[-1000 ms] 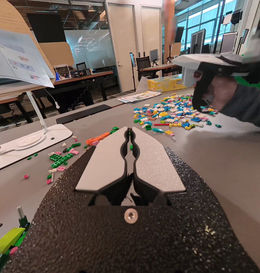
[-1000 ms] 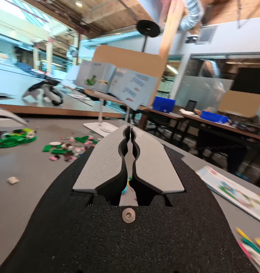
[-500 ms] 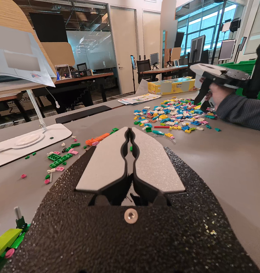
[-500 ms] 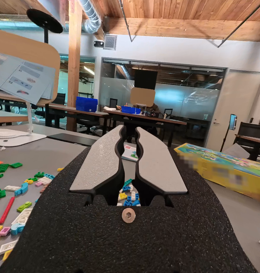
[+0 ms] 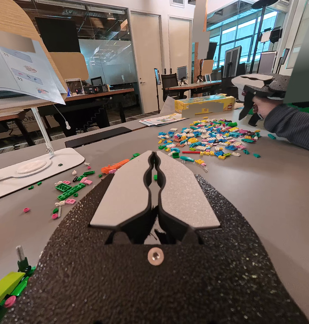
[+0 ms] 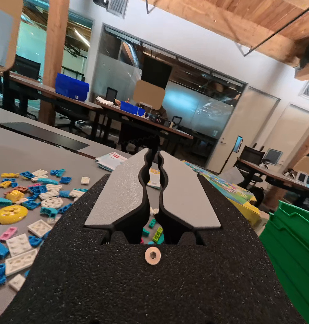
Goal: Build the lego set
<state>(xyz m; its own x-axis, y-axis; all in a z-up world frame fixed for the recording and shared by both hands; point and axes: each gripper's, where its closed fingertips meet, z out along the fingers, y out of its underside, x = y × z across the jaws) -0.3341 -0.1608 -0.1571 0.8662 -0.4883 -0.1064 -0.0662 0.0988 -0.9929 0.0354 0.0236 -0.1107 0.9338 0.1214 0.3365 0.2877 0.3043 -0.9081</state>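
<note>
Your right gripper (image 6: 155, 154), fingers slightly parted and empty, hovers over the loose bricks (image 6: 44, 192); lower straight onto one (probably the nearest). Left gripper (image 5: 154, 154) stays out, clenched, empty.

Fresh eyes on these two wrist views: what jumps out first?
The big scatter of loose bricks on the grey table, mostly blue, white and yellow, to the right of the left claw, with the right claw held above its far edge. Next, the smaller green and pink pieces near the white stand base. In the right wrist view, a yellow dome piece stands out at left.
</note>
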